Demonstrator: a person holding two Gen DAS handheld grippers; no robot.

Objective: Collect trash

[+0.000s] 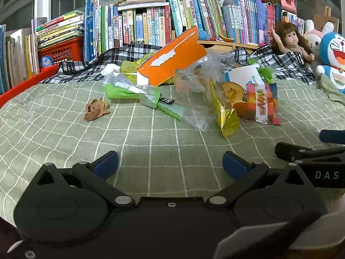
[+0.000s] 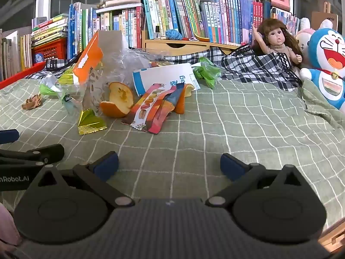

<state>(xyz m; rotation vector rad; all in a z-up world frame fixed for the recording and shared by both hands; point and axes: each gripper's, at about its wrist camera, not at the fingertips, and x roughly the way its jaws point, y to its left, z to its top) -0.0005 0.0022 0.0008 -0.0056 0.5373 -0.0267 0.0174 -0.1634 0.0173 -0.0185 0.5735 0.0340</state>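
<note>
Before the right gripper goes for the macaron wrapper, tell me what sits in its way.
Nothing visible does. The right gripper is open and empty, and only bare checked bedspread lies between it and the macaron wrapper. The gold wrapper lies left of that line.

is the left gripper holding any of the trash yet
No, the left gripper is open over bare green checked bedding, short of the gold wrapper.
</note>
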